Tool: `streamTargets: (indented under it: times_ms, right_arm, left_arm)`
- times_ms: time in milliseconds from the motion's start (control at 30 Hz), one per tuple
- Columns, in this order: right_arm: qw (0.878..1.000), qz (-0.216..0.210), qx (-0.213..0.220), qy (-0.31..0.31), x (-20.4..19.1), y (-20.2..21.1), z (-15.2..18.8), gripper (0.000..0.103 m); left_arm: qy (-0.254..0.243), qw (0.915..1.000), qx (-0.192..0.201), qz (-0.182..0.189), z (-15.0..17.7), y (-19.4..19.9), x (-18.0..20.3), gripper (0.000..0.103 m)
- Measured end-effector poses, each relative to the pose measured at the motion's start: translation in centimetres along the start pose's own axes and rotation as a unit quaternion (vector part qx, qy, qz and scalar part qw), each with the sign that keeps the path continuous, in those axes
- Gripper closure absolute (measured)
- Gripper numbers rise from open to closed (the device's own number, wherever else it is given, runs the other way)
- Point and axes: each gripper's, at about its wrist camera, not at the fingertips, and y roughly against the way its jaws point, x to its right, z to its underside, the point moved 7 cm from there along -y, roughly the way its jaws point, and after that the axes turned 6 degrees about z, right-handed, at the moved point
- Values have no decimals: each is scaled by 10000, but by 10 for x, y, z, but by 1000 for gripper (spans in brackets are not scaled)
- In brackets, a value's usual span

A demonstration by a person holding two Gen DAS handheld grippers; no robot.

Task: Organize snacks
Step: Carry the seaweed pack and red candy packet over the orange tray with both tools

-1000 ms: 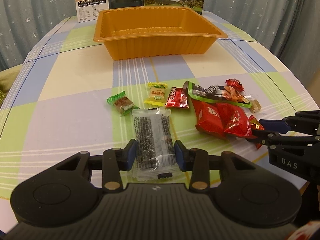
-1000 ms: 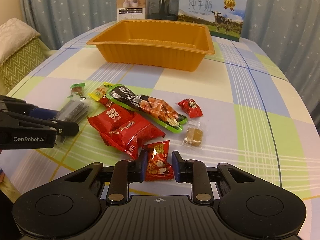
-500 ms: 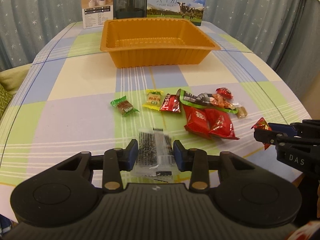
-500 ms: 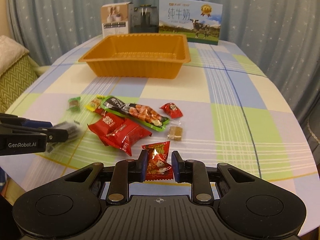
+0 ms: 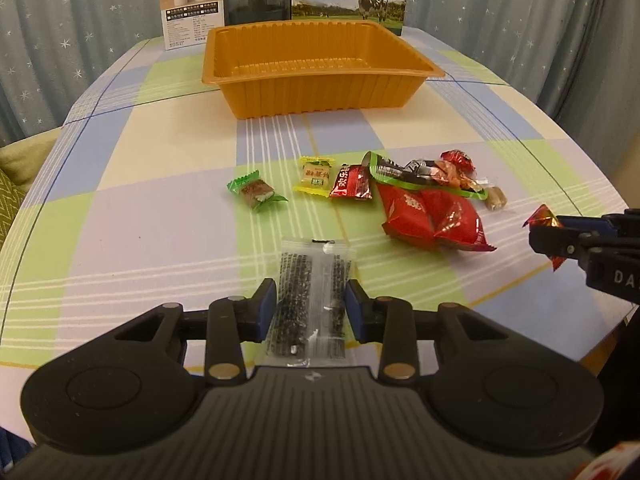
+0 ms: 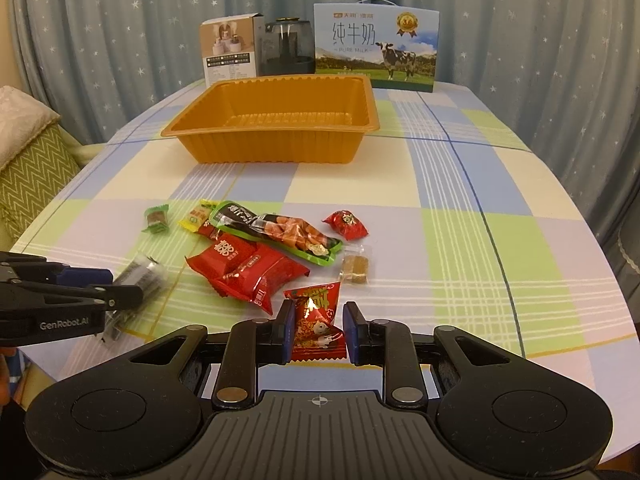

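Note:
My left gripper [image 5: 311, 302] is shut on a clear packet of black sesame bars [image 5: 310, 292] and holds it above the table's near edge. My right gripper [image 6: 319, 326] is shut on a small red candy packet [image 6: 318, 320], also lifted. An empty orange tray [image 5: 316, 68] stands at the far middle of the table; it also shows in the right wrist view [image 6: 276, 120]. Loose snacks lie between: a green candy [image 5: 256, 192], a yellow candy [image 5: 316, 174], a small red packet [image 5: 352, 184], a long green sausage pack [image 6: 276, 232] and red packets [image 6: 248, 272].
A checked cloth [image 6: 460, 200] covers the oval table. Behind the tray stand a small white box [image 6: 228, 54], a dark jar [image 6: 286, 48] and a milk carton [image 6: 376, 48]. A cushioned seat [image 6: 32, 152] is at the left. Star curtains hang behind.
Both grippers have risen and drawn back from the snack pile, each carrying its packet up off the table. The tray and loose snacks have not moved.

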Motion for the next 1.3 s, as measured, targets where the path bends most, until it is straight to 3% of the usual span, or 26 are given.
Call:
streamTargets:
  times_ms: [267, 600, 967, 1300]
  right_arm:
    - [10000, 16, 16, -85, 3, -3, -4, 77]
    - [9995, -75, 270, -145, 0, 9, -27, 77]
    - [9957, -271, 841, -291, -3, -13, -113, 77]
    - [9916, -408, 1133, -474, -11, -71, -180, 77]
  left_arm:
    - [-188, 9997, -130, 64, -3, -11, 2, 70]
    - [-40, 9995, 287, 124, -32, 15, 1, 70]
    - [-3, 9966, 784, 248, -121, 13, -9, 70]
    - [102, 9947, 1005, 212, -178, -32, -36, 70]
